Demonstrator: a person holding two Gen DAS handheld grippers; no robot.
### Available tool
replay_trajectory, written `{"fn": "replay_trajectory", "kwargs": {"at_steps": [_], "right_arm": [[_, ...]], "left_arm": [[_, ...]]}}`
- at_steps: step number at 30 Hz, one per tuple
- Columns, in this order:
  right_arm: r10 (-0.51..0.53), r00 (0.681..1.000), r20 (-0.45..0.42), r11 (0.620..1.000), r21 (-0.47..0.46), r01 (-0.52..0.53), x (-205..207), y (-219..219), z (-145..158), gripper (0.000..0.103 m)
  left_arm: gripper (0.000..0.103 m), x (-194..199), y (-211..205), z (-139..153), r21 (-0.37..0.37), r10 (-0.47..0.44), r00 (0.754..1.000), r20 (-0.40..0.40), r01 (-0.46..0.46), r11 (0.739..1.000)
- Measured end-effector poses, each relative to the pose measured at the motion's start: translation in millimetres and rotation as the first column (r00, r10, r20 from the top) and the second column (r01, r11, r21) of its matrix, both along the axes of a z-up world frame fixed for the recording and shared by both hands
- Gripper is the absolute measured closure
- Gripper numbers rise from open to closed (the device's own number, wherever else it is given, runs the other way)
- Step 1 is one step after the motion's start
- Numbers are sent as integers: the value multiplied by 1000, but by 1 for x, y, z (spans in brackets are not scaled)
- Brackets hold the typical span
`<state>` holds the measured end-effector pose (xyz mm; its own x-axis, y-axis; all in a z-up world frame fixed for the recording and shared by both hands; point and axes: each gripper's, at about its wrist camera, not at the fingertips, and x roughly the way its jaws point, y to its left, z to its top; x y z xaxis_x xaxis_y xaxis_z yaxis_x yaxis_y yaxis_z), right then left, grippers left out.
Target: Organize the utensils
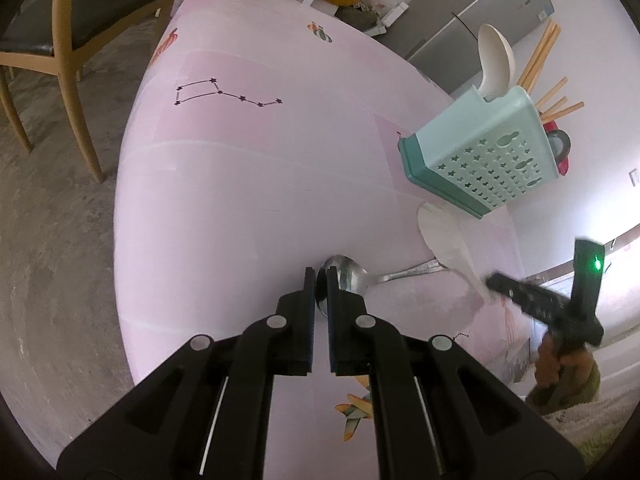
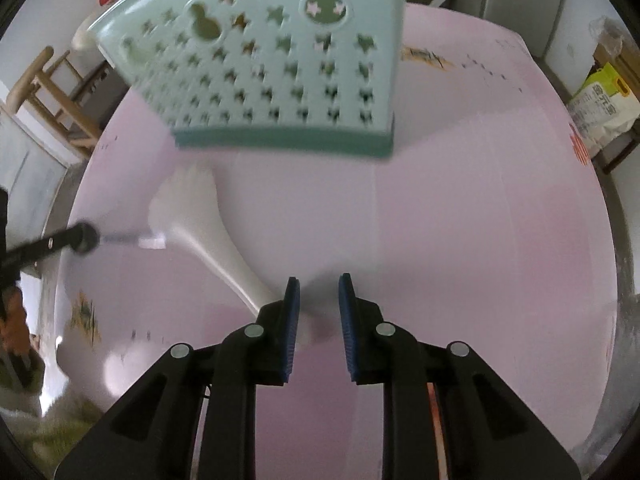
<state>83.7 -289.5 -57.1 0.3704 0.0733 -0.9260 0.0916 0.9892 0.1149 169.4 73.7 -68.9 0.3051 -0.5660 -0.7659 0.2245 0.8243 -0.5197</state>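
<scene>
A metal spoon (image 1: 348, 276) lies on the pink table (image 1: 240, 184), its handle running right under a white rice paddle (image 1: 444, 240). My left gripper (image 1: 319, 280) is shut on the rim of the spoon's bowl. In the right wrist view the rice paddle (image 2: 192, 216) lies flat below the holder. Its handle runs behind the left finger of my right gripper (image 2: 319, 300). Only the handle's tip shows in the gap, and the right pad stands clear of it. A teal utensil holder (image 1: 484, 152) with star cut-outs holds a white spoon (image 1: 494, 60) and chopsticks (image 1: 540, 56).
A wooden chair (image 1: 60, 40) stands off the table's far left corner and a grey cabinet (image 1: 480, 20) is behind the holder. In the right wrist view a wooden stool (image 2: 40, 92) is at the left and a printed bag (image 2: 600, 108) at the right.
</scene>
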Motion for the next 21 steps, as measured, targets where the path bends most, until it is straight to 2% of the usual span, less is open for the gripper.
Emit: {"fn": "replay_trajectory", "kwargs": {"at_steps": [3,7,8,11,14,16,18,19,20,21], "right_arm": [[25,999,-22,999,33,-24,-15,9,-1,83],[97,994,52,995,26,-98,-21,25,13,82],[120,991,66,992,24,-122,-21,30,16,78],[229,969,90,973,-53,-225,-16,58,17,69],[317,945,76,940,-159,-303,-11,79,9,68],[337,940,50,923,-216,-319,-7,85,-2,68],[340,939,58,925,-202,-323,-5,83,-3,71],[335,940,58,932,-170,-321,-5,81,-2,82],[321,945,59,938,-157,-309,-4,80,-2,87],[312,948,63,943,-146,-300,-4,78,-2,88]], "left_arm": [[99,-1,0,-1,1,15,1000,0,-15,1000],[99,-3,4,2,21,37,999,11,-37,999],[99,-5,5,3,30,44,999,17,-44,999],[99,-6,7,3,45,59,998,25,-60,997],[99,-7,7,3,46,69,997,30,-71,996],[99,-8,10,2,40,78,997,28,-79,996],[99,-8,10,2,35,85,996,27,-86,996],[99,-9,11,1,30,89,996,27,-90,995],[99,-9,12,1,26,93,995,26,-94,995],[99,-9,13,0,19,98,995,23,-99,995]]}}
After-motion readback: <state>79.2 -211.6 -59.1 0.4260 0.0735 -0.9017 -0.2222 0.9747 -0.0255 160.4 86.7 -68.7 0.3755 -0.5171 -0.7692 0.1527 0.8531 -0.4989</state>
